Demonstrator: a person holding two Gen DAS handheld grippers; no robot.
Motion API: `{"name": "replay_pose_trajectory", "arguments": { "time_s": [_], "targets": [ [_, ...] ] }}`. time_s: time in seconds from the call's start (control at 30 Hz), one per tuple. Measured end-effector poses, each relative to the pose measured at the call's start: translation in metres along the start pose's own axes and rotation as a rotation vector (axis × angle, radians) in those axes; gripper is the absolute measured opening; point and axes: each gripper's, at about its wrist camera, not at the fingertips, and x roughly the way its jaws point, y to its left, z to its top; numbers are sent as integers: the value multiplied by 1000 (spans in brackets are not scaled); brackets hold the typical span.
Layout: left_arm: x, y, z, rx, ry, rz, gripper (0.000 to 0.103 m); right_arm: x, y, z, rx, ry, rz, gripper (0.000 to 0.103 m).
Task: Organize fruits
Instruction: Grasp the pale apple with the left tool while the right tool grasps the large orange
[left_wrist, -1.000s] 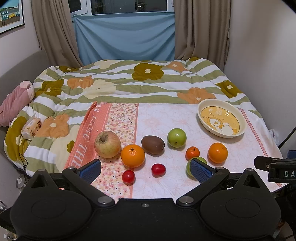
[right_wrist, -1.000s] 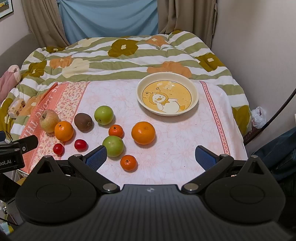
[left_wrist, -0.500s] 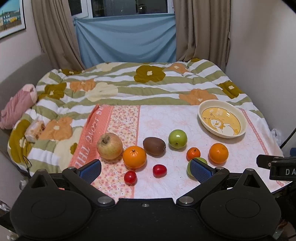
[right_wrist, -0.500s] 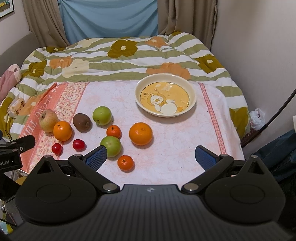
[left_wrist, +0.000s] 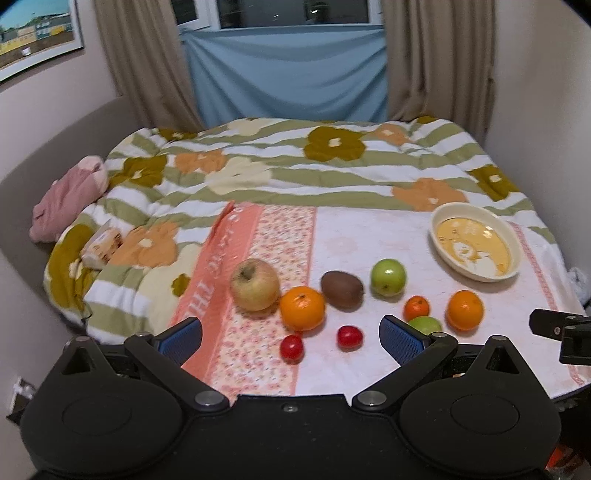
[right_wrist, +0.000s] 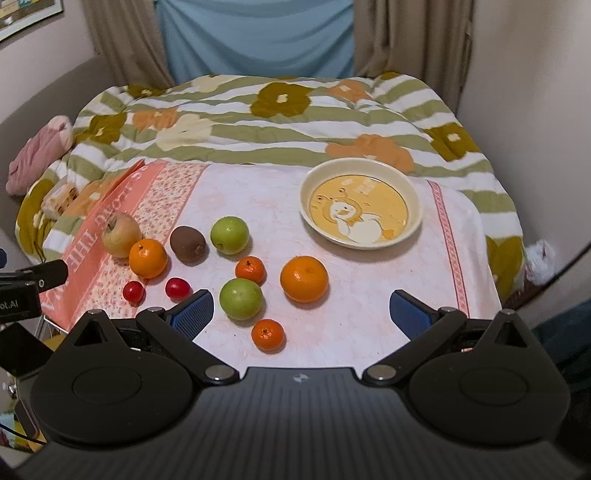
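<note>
Fruit scattered, both claws empty and spread

Right gripper hangs at the near edge of the pink cloth with its jaws wide apart and nothing between them. Straight ahead, almost in the gap, lie a small mandarin and, just beyond it to the left, a green apple; a large orange sits a little farther on. The yellow bowl, so far without fruit, lies ahead and to the right, well apart from the pile.

Left gripper is likewise released and holds nothing. Two cherry tomatoes lie just ahead of it, with an orange, a kiwi and a yellow apple beyond.

By my reading, the right claw is nearer both mandarin and bowl, so the first pick is likely its job.
</note>
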Motion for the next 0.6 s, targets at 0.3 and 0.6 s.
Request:
{"name": "replay_pose_trajectory", "arguments": {
  "time_s": [0.3,0.6],
  "targets": [
    [13,18,-9,-12,15,13,103,21,17,-1,-25,-1,57,103],
    [54,60,8,40,1,-53,103,48,68,9,47,-32,127,103]
  ]
}}
